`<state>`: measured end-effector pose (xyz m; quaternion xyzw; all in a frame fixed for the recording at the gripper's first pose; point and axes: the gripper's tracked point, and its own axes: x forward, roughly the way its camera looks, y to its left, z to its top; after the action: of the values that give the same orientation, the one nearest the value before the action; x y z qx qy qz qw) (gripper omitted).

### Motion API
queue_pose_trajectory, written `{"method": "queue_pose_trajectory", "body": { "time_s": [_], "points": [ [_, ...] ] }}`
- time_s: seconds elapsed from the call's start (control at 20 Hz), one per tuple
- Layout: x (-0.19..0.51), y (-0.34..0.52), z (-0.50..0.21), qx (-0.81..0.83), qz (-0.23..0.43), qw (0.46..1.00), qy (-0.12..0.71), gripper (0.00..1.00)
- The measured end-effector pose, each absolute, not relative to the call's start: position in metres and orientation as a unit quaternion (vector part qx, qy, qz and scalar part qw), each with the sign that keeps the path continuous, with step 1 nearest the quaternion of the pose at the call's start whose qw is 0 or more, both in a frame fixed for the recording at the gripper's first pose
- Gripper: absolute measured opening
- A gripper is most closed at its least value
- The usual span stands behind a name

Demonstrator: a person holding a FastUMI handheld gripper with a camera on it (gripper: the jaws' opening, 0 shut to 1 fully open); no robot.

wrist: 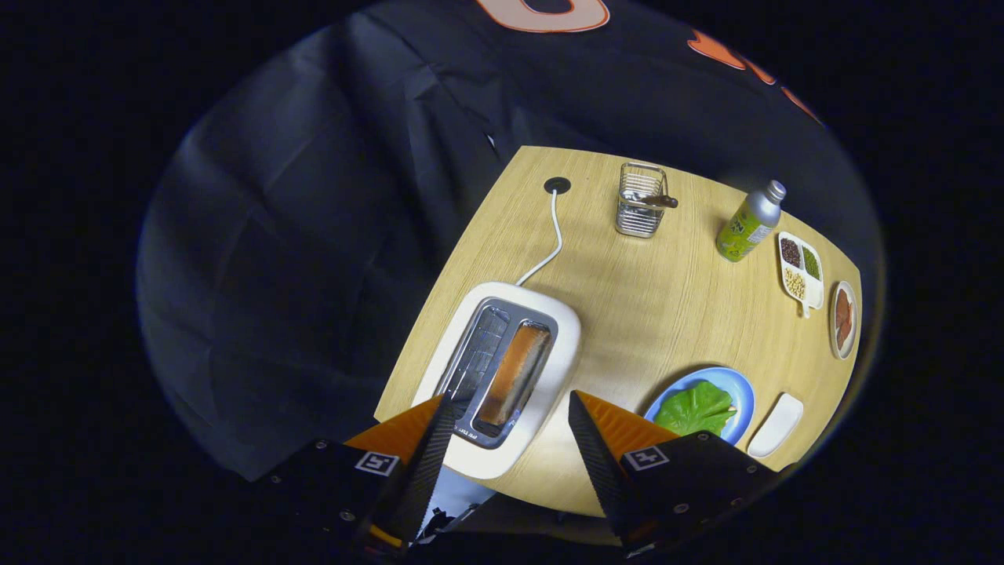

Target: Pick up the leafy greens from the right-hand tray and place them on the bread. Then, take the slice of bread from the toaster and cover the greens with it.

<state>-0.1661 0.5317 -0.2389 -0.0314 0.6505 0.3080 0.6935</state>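
Right now your tongs (510, 416) are spread wide and empty, hanging high above the near edge of the table (659, 314), with the toaster's near end showing in the gap between the fingers. That height makes sense as a look-over: from up here you can take in the whole top before committing.

Start with the table itself, a pale wood top set against the booth's dark cloth. The toaster (502, 377) sits along its left edge, cord (549, 243) running back to a grommet hole (557, 185) near the far left corner, so the cable stays clear of your working area. One slot holds the slice of bread (514, 375), browned edge up and standing proud enough, I judge, to pinch from above; the other slot looks empty.

Next in size, the blue plate (737, 388) lies near the near right corner, just beyond your right finger, and the leafy greens (694, 408) already rest on it. Whether bread lies under them you cannot tell from here; the leaf covers whatever is below. If so, the toaster slice is your remaining job. A small white tray (775, 425) lies just beside the plate and looks bare.

Farther back stand a wire basket (641, 200) near the far edge and a green bottle (749, 224). Along the right edge sit a divided dish of beans (802, 271) and a small round dish (843, 318).
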Motion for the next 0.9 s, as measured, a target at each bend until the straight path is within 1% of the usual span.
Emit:
{"method": "queue_pose_trajectory", "body": {
  "time_s": [0.05,0.15,0.25,0.3,0.35,0.5,0.55,0.6,0.65,0.7,0.8,0.9],
  "points": [
    [-0.168,0.536,-0.244,-0.033,0.303,0.690,0.656,0.88],
    [-0.165,0.542,-0.255,-0.037,0.288,0.688,0.666,0.83],
    [-0.163,0.548,-0.265,-0.037,0.279,0.683,0.674,0.72],
    [-0.164,0.551,-0.267,-0.036,0.277,0.680,0.678,0.65],
    [-0.164,0.552,-0.270,-0.037,0.274,0.679,0.681,0.62],
    [-0.161,0.549,-0.281,-0.047,0.261,0.678,0.685,0.45],
    [-0.160,0.549,-0.283,-0.047,0.258,0.678,0.686,0.41],
    [-0.160,0.548,-0.284,-0.044,0.255,0.678,0.688,0.32],
    [-0.160,0.547,-0.283,-0.039,0.252,0.679,0.689,0.28],
    [-0.160,0.546,-0.284,-0.033,0.254,0.677,0.690,0.18],
    [-0.161,0.543,-0.281,-0.022,0.265,0.675,0.689,0.13],
    [-0.160,0.543,-0.275,-0.009,0.278,0.677,0.682,0.11]
  ]
}}
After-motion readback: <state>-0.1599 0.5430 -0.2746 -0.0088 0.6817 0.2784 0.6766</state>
